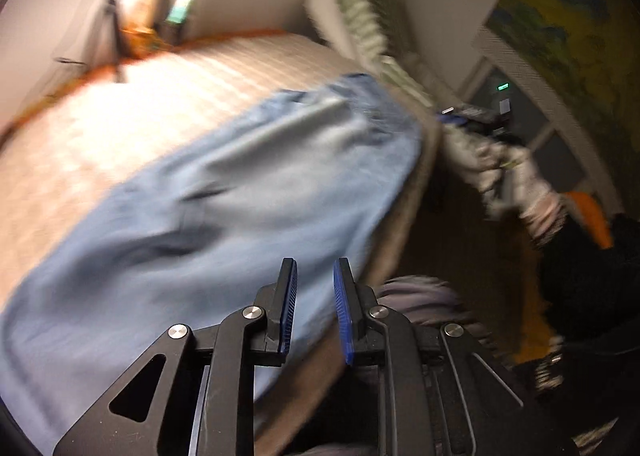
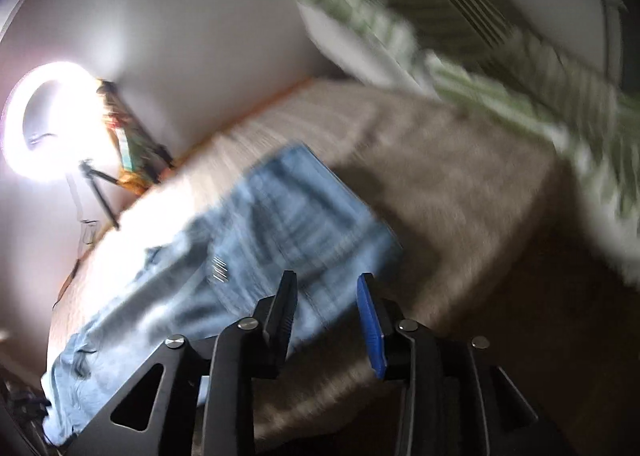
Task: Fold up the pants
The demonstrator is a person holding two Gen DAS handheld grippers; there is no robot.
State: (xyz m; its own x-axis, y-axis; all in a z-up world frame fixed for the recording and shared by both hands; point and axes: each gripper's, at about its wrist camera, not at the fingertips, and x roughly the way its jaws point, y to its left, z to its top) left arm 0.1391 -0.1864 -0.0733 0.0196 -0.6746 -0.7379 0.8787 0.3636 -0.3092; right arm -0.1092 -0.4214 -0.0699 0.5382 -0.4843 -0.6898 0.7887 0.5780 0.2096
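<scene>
Light blue pants (image 1: 224,192) lie spread on a beige bed (image 1: 160,104). In the left wrist view my left gripper (image 1: 315,276) hovers open and empty over the pants' near edge by the bed's side. The right gripper (image 1: 472,116) shows far right, beyond the bed edge, held by a gloved hand. In the right wrist view the pants (image 2: 256,240) lie along the bed (image 2: 460,192), waistband end towards the pillows. My right gripper (image 2: 327,288) is open and empty just above the pants' near edge. Both views are motion-blurred.
Green-striped pillows (image 2: 460,68) lie at the head of the bed. A bright ring light (image 2: 44,124) on a tripod stands by the far wall. A white window frame (image 1: 540,96) and a dark wooden floor (image 1: 460,240) lie beside the bed.
</scene>
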